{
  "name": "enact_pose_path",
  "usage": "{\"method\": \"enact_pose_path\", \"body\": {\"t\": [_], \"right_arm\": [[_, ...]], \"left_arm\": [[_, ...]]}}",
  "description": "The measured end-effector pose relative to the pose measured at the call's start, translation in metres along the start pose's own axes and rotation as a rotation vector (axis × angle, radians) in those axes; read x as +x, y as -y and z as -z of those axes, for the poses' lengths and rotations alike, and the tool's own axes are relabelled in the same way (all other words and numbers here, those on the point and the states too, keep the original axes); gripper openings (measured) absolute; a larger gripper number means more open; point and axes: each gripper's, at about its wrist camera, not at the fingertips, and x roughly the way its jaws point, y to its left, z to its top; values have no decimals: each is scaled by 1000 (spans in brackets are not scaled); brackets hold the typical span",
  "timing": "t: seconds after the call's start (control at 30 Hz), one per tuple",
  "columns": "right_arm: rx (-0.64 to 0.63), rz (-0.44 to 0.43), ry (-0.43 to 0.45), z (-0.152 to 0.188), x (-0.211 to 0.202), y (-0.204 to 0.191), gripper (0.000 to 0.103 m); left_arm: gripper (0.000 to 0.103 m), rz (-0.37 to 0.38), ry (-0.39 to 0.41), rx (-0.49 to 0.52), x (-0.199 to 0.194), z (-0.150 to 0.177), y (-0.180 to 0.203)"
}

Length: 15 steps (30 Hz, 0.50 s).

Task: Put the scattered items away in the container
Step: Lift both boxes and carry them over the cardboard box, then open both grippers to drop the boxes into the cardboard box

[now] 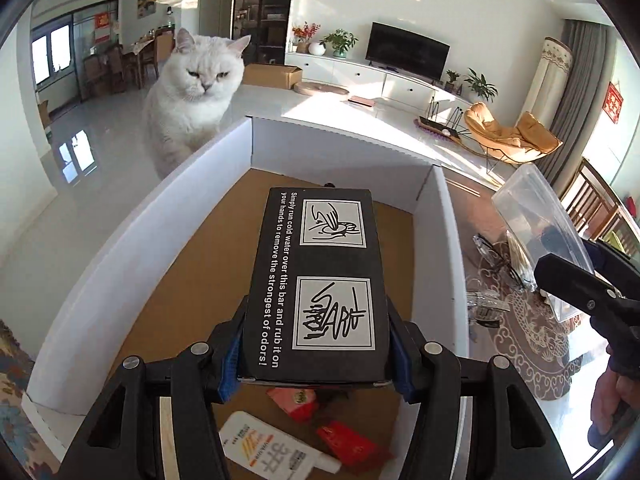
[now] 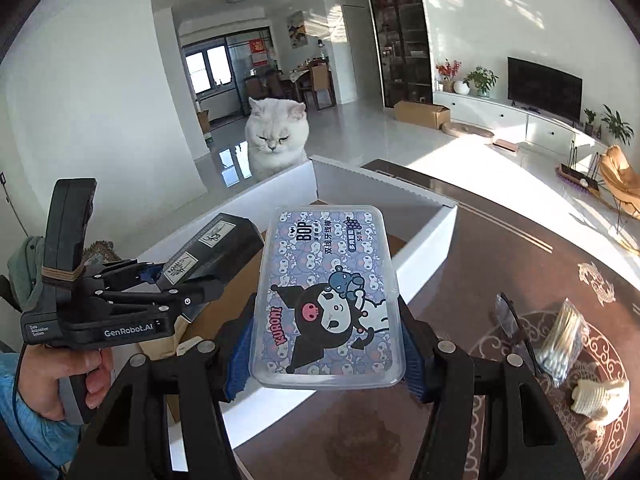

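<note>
A black box (image 1: 316,284) is clamped by the left gripper (image 1: 318,344) above the brown floor of the white container (image 1: 352,144), its walls well apart. A clear floss case (image 2: 328,300) is clamped by the right gripper (image 2: 328,356) over the container's near rim, the bare tabletop (image 2: 500,256) lying at three o'clock.

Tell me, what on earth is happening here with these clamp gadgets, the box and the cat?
A person is tidying small items into a white cardboard box with two hand-held grippers. The left gripper clamps a black carton above the box; the right gripper grips a clear cartoon-printed case near the box edge. A few packets already lie inside. A white cat watches from behind.
</note>
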Motion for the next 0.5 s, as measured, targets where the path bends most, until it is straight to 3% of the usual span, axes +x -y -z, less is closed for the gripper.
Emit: {"method": "enact_pose_path", "body": {"t": [0.27,0.5], "right_arm": [[-72,45,-179,-40,130,-14,61],[-53,80,-318,-43,190,4,66]], "left_arm": [[58,-47,-123,-58,76,-22,-42],[61,-59,-255,-34,124,-16,-38]]}}
